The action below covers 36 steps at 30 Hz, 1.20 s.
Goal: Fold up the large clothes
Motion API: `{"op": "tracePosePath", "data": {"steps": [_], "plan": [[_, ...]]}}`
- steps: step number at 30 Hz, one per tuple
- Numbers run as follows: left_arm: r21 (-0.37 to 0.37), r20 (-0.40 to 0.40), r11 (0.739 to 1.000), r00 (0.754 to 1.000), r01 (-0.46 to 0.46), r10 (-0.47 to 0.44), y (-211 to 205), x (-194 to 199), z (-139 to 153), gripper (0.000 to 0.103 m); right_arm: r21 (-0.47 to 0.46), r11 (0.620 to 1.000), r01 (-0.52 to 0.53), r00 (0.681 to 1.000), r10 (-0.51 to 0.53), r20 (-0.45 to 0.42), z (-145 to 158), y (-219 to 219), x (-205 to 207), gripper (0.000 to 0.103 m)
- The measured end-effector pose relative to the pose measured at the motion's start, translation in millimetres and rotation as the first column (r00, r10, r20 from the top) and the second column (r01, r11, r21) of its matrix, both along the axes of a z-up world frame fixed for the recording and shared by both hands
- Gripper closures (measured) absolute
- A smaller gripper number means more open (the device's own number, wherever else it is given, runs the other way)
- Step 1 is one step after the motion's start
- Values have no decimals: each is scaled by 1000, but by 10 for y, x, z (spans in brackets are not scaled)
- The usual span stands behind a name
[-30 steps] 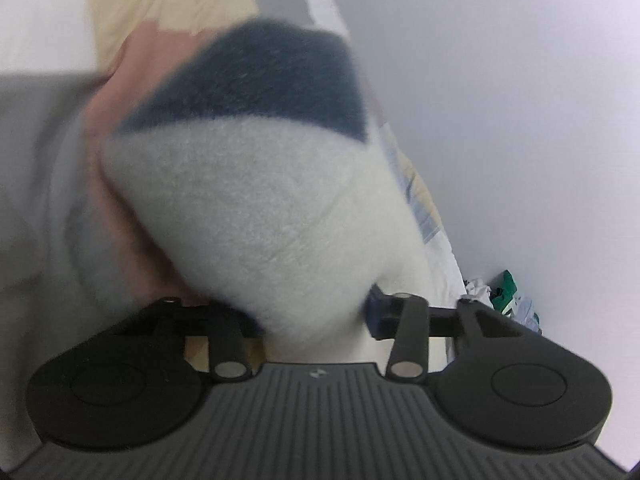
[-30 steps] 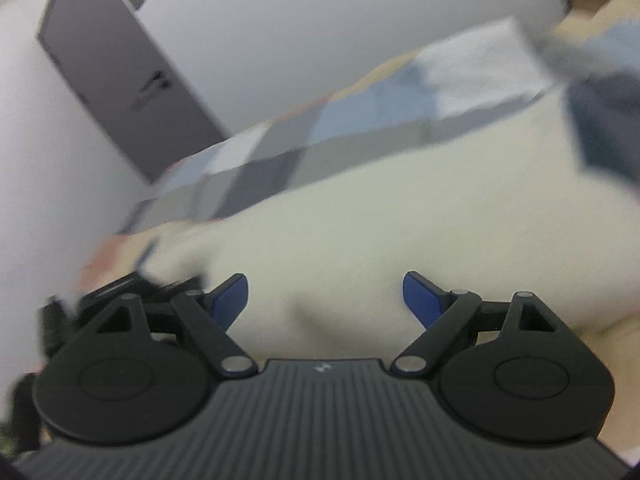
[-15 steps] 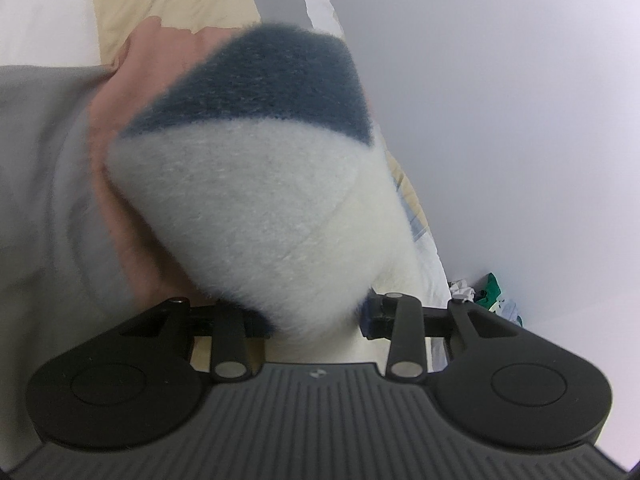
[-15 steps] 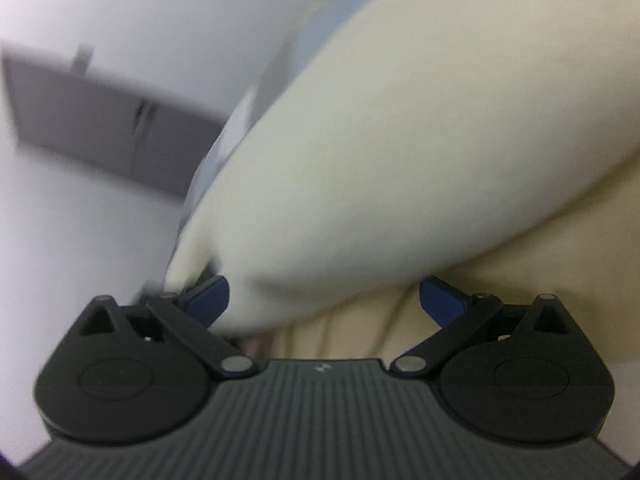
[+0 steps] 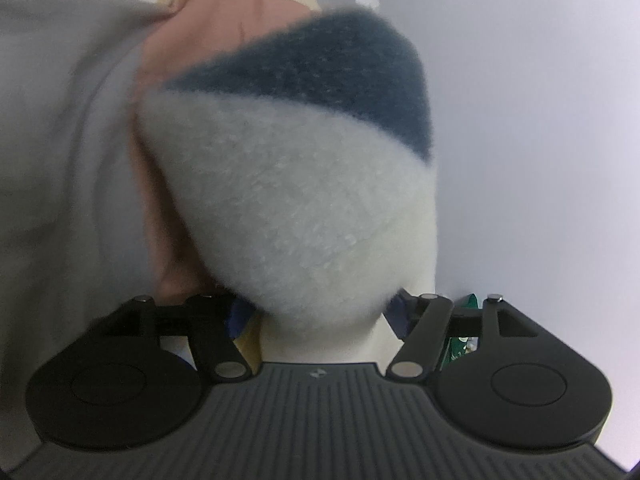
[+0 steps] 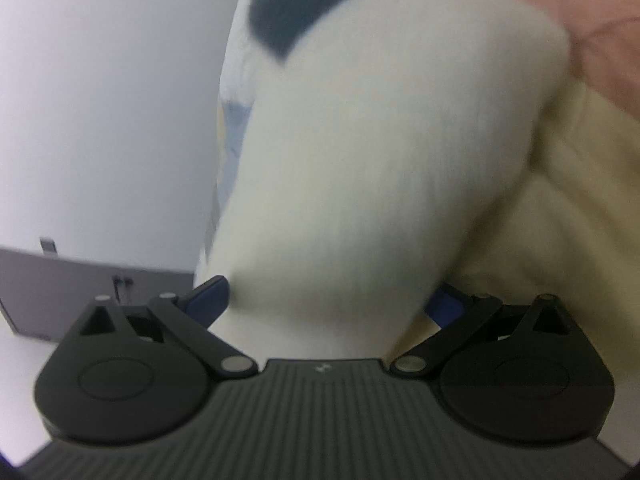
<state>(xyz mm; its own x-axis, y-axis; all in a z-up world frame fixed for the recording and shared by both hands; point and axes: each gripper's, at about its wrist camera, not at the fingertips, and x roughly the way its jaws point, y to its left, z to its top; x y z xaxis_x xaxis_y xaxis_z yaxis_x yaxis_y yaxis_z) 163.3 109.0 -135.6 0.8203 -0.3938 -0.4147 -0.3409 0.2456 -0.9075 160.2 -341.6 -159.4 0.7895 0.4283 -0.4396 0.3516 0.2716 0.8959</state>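
A fuzzy white garment with a dark blue panel point(image 5: 288, 200) bulges up in front of my left gripper point(image 5: 318, 312). Its jaws are opening, and the fleece's narrow lower end sits between them with a small gap at the left fingertip point(image 5: 236, 314). In the right wrist view the same white fleece point(image 6: 380, 140) fills the middle, motion-blurred, with a dark blue corner at the top. My right gripper point(image 6: 328, 300) stands wide open around the cloth's lower end, its fingers not squeezing it. The garment lies on a bed.
A patchwork bed cover lies under the garment, with grey point(image 5: 48, 120), pink point(image 5: 192, 40) and cream point(image 6: 560, 200) patches. A white wall point(image 5: 540, 120) runs along the bed. A grey door point(image 6: 60, 280) shows low at the left. Green and white clutter point(image 5: 460, 344) lies on the floor.
My left jaws have spread apart from a tighter hold on the fleece. The right gripper has rolled and sunk towards the bed, and its jaws have widened around the white cloth.
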Motion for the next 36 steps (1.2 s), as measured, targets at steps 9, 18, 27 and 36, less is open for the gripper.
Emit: {"op": "tracePosePath", "data": {"steps": [9,18,27,36], "plan": [[92,72,996,997,2,-8,-1,51,113,59,-104,993,-60,997,63,35,39,28,312,30],[116,171,993,985,10,-30,68,-151,409,63,-247,961,-124,973,167,158,613,-25,196,65],[99,266,993,960,56,-81,-35,-255,947,63,-354,928,-116,918,236,319,1399,-222,124,66],[146,392,979,900,145,-192,-892,260,1701,63,-364,931,-16,873,190,449,2151,-1047,282,66]]}}
